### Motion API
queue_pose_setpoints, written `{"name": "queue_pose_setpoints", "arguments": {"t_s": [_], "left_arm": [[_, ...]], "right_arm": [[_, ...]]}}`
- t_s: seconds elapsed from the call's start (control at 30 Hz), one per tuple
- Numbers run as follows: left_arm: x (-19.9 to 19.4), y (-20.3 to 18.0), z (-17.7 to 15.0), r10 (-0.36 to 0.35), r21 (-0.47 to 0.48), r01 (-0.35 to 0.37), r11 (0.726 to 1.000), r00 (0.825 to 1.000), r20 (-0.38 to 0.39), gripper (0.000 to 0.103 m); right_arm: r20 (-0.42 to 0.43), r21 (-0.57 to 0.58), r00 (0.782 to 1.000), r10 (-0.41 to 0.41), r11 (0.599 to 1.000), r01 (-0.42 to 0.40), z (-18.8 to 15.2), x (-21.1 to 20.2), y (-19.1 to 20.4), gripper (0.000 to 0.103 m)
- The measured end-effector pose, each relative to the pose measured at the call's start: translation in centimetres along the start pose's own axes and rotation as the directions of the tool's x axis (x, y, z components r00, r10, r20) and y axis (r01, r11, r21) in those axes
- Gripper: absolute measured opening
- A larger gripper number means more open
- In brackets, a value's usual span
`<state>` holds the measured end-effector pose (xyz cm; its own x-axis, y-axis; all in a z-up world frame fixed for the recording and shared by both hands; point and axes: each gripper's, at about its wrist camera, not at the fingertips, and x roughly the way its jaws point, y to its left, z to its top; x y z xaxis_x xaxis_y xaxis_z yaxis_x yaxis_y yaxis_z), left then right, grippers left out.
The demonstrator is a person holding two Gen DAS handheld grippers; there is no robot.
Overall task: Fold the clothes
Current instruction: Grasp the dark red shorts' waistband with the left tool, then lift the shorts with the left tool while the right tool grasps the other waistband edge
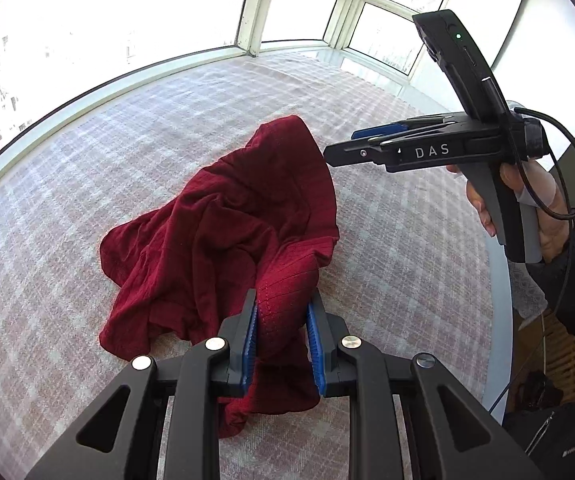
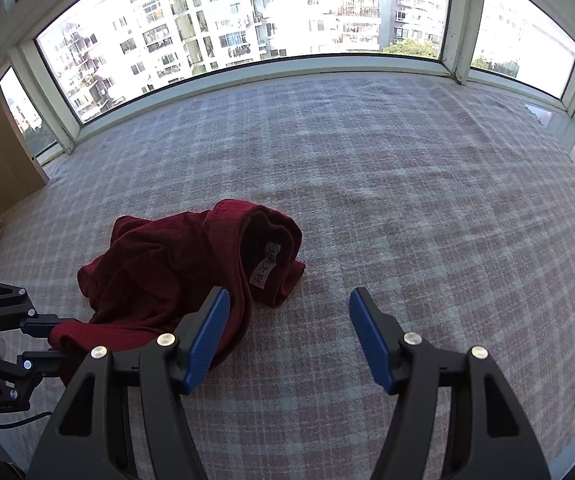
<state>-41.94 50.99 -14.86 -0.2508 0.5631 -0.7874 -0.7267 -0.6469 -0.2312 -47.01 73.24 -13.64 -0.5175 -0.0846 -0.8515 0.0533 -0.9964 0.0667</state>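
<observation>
Left hand-held gripper (image 1: pixel 281 320) pinches crumpled garment (image 1: pixel 223 240), collar away.

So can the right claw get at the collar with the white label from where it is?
Probably yes: the right claw is open, and only bare plaid cover lies between it and the red garment collar's label.

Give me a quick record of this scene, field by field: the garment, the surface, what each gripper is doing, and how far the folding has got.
garment: dark red ribbed garment, crumpled in a heap, white label showing inside
surface: plaid cloth beside the windows
left gripper: shut on a bunched edge of the garment
right gripper: open, empty, held above the cloth just right of the garment
fold progress: not started
</observation>
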Motion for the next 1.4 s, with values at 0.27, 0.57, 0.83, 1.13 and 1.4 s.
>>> {"name": "queue_pose_setpoints", "arguments": {"t_s": [0.27,0.57,0.83,1.13,1.4], "left_arm": [[0.4,0.4,-0.2,0.014,-0.013,-0.014,1.0,1.0,-0.009,0.01],[-1.7,1.9,-0.4,0.069,-0.029,-0.068,0.997,0.997,0.024,0.01],[-3.0,3.1,-0.9,0.106,-0.052,-0.104,0.993,0.994,0.036,0.01],[-4.1,8.1,-0.7,0.201,-0.124,-0.194,0.973,0.979,0.042,0.01],[-4.2,12.5,-0.1,0.267,-0.18,-0.258,0.949,0.963,0.029,0.01]], "right_arm": [[-0.023,-0.009,1.0,-0.009,1.0,0.009,0.3,0.4,0.0,0.062],[-0.001,-0.044,1.0,-0.001,0.999,0.001,1.8,0.3,0.4,0.062],[0.029,-0.13,1.0,0.01,0.991,-0.006,3.3,0.2,2.3,0.062],[-0.03,-0.205,0.994,0.109,0.972,-0.113,1.9,1.0,0.1,0.062],[-0.105,-0.256,0.986,0.132,0.954,-0.155,-0.2,2.6,0.7,0.061]]}}
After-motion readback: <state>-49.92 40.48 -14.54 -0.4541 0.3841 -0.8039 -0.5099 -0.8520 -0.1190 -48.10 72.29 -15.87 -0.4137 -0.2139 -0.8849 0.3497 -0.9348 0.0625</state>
